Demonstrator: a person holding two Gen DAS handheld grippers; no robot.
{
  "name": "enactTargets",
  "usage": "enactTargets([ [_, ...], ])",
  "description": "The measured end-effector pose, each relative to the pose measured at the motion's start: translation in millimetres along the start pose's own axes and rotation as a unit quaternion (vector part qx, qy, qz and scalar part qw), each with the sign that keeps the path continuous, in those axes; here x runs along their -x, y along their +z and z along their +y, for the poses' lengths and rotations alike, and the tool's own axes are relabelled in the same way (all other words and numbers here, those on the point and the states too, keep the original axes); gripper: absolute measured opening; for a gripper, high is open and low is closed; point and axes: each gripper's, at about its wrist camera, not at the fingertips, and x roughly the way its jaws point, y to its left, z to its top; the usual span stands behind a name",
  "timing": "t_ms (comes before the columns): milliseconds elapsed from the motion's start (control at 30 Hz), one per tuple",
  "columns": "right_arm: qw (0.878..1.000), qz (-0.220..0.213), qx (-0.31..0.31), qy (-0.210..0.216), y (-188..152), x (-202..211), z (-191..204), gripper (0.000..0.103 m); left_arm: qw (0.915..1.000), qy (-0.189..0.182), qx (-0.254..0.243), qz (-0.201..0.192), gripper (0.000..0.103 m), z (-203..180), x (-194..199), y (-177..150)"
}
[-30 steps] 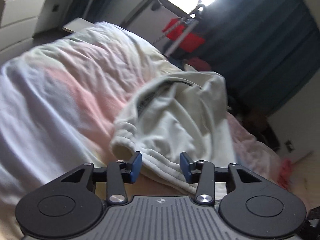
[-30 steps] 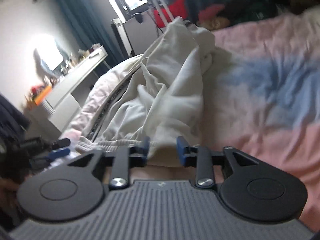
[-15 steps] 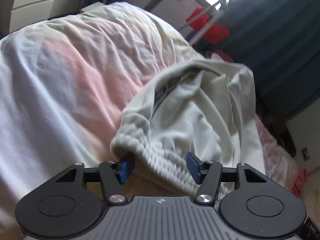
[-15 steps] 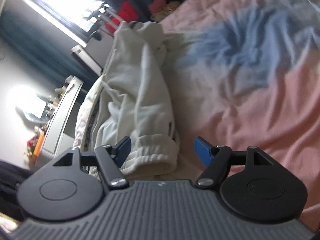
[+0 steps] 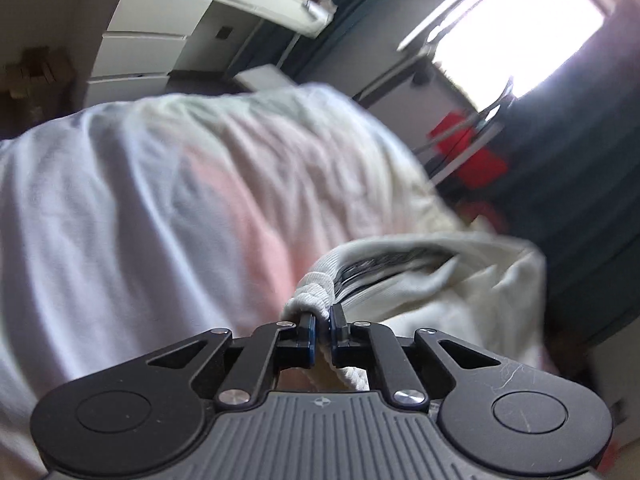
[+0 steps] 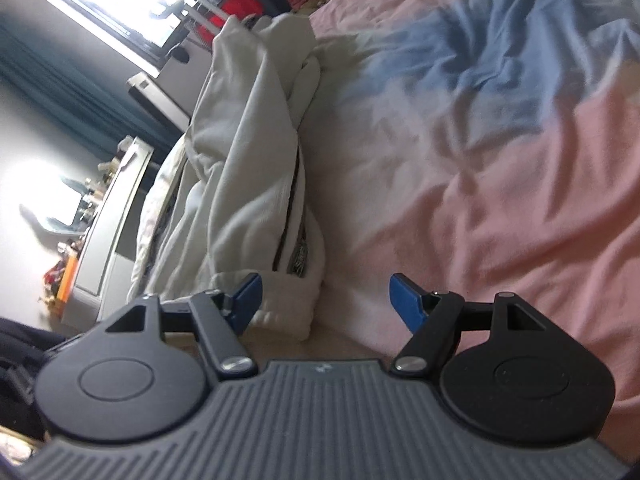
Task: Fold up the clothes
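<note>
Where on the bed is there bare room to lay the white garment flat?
Bare quilt spreads right of the white garment, past the open right gripper. More lies left of the left gripper, shut on the garment's ribbed hem. The far end by the drying rack is crowded.

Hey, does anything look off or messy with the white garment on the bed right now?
The white garment lies bunched and twisted lengthwise on the bedspread, not spread flat. Only the left tongs pinch its ribbed hem; the right tongs gape open beside the other end, gripping nothing.
</note>
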Motion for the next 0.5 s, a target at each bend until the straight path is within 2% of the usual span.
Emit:
enactTargets([
  [67, 1.0, 0.002, 0.009, 0.004, -1.4, -1.8, 3.3, 0.073, 0.9997, -0.001, -0.013, 0.021, 0.01, -0.8, -1.9, 0.5],
  [100, 1.0, 0.003, 0.012, 0.01, -2.1, -2.2, 4.6, 0.073, 0.9992, -0.013, -0.011, 0.036, 0.016, 0.5, -0.6, 0.6],
  [133, 1.0, 0.006, 0.009, 0.02, -2.3, -2.8, 4.6, 0.073, 0.9978, -0.037, 0.001, 0.055, 0.029, 2.3, 0.4, 0.6],
  [167, 0.999, 0.01, 0.003, 0.031, -2.3, -3.5, 3.9, 0.073, 0.9956, -0.06, 0.017, 0.071, 0.036, 6.9, 3.5, 0.0],
  [233, 0.999, 0.017, -0.01, 0.049, -2.4, -5.0, 2.6, 0.073, 0.9939, -0.076, 0.029, 0.075, 0.052, 13.4, 14.3, -1.1],
  [267, 0.998, 0.018, -0.016, 0.052, -2.1, -6.1, 2.1, 0.074, 0.9947, -0.072, 0.024, 0.07, 0.055, 13.3, 19.0, -0.7],
  [333, 0.998, 0.017, -0.024, 0.053, -0.8, -8.6, 1.2, 0.08, 0.997, -0.054, 0.014, 0.054, 0.084, 12.4, 24.9, 1.6],
  [367, 0.998, 0.016, -0.032, 0.054, -0.2, -10.1, 0.4, 0.086, 0.9985, -0.038, 0.007, 0.04, 0.088, 11.2, 24.6, 4.1],
  [433, 0.997, 0.02, -0.055, 0.054, 2.3, -17.2, -4.6, 0.086, 0.9999, -0.004, -0.007, 0.012, 0.09, 8.7, 24.2, 9.0],
  [500, 0.995, 0.022, -0.076, 0.063, 4.7, -27.2, -10.4, 0.086, 0.9996, 0.003, -0.02, 0.02, 0.09, 6.0, 12.0, 12.9],
])
